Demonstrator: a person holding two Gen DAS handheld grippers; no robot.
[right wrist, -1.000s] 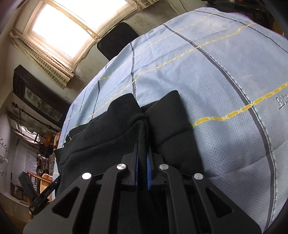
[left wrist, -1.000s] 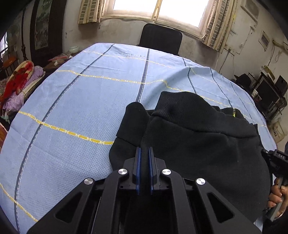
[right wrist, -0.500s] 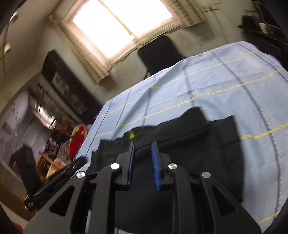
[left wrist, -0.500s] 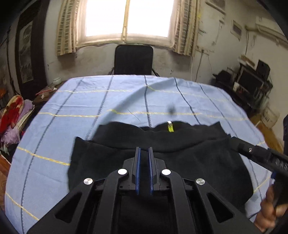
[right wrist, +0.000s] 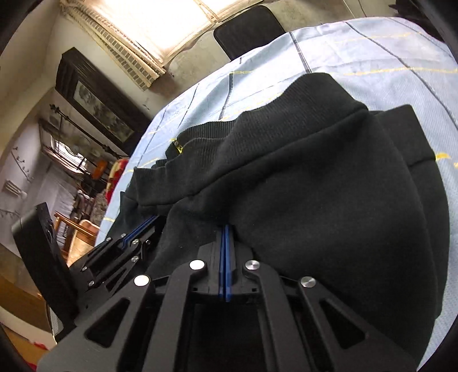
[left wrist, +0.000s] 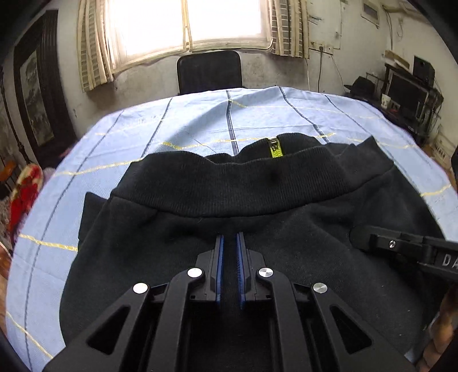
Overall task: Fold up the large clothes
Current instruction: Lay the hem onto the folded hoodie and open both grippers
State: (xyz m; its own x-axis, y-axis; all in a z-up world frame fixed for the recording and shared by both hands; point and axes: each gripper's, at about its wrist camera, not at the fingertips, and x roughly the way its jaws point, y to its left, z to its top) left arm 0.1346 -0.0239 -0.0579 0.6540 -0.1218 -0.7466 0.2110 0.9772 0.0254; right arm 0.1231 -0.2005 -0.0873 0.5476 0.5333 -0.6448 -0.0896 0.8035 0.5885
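Fingers of both grippers pinch the black sweatshirt's soft fleece, ribbed hem beyond

Matt blk knit sweatshirt (ribbed hem), woven cotton tablecloth

One black garment is seen, spread toward the near edge of the one blue checked sheet; one yellow label is counted at its ribbed band; two grippers, left and right, are counted; one black chair is seen beyond the far edge; one window is counted.
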